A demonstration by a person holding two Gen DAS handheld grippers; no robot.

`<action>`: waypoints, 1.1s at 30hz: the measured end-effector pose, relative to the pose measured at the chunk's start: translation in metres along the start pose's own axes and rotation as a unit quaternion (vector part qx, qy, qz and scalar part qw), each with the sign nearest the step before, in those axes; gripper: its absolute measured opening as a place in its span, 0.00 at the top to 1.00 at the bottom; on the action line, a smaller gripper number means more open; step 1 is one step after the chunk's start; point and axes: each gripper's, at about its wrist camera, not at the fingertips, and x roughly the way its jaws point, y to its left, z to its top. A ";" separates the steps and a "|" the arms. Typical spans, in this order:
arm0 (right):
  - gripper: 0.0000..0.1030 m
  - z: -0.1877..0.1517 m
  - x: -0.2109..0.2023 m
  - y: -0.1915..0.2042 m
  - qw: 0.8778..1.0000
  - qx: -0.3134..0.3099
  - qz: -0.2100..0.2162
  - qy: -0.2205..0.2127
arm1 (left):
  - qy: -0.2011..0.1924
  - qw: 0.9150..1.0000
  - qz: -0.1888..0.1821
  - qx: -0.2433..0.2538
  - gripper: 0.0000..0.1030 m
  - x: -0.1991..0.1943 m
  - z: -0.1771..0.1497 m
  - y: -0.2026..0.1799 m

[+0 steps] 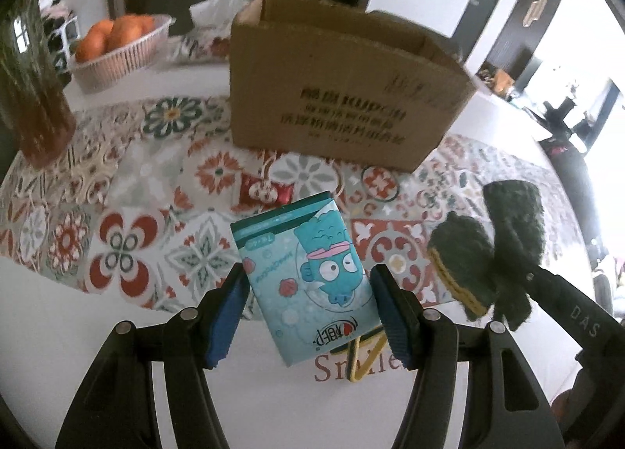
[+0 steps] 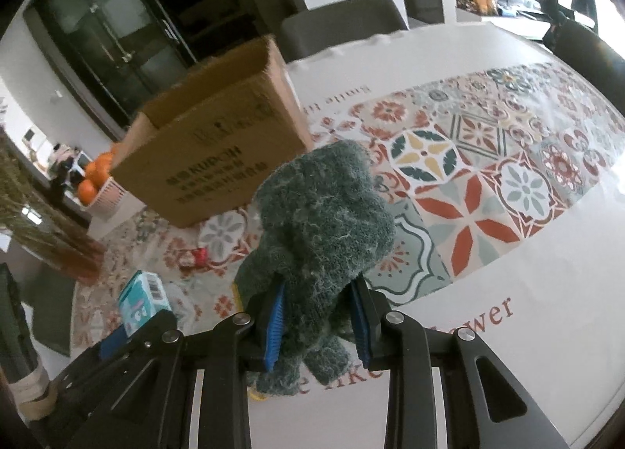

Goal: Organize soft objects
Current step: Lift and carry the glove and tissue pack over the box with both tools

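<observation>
My left gripper (image 1: pixel 308 293) is shut on a light blue tissue pack (image 1: pixel 308 281) with a cartoon fish, held above the table. My right gripper (image 2: pixel 318 316) is shut on dark green scouring pads (image 2: pixel 324 214), held up above the table; they also show in the left wrist view (image 1: pixel 492 246) to the right of the pack. The open cardboard box (image 1: pixel 343 86) stands on the patterned runner beyond both grippers, and shows in the right wrist view (image 2: pixel 211 148) at upper left. The tissue pack shows in the right wrist view (image 2: pixel 142 300) at lower left.
A basket of oranges (image 1: pixel 117 43) and a tissue box (image 1: pixel 211 27) stand behind the cardboard box at the left. A tall brown vase (image 1: pixel 35 89) is at the far left. A small red packet (image 1: pixel 265 191) lies on the runner. Dark chairs (image 2: pixel 340 23) stand beyond the table.
</observation>
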 end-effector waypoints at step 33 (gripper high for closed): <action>0.70 0.064 -0.069 0.066 0.988 -0.067 0.070 -0.124 | -0.139 0.988 -0.046 0.055 0.39 -0.095 0.066 -0.001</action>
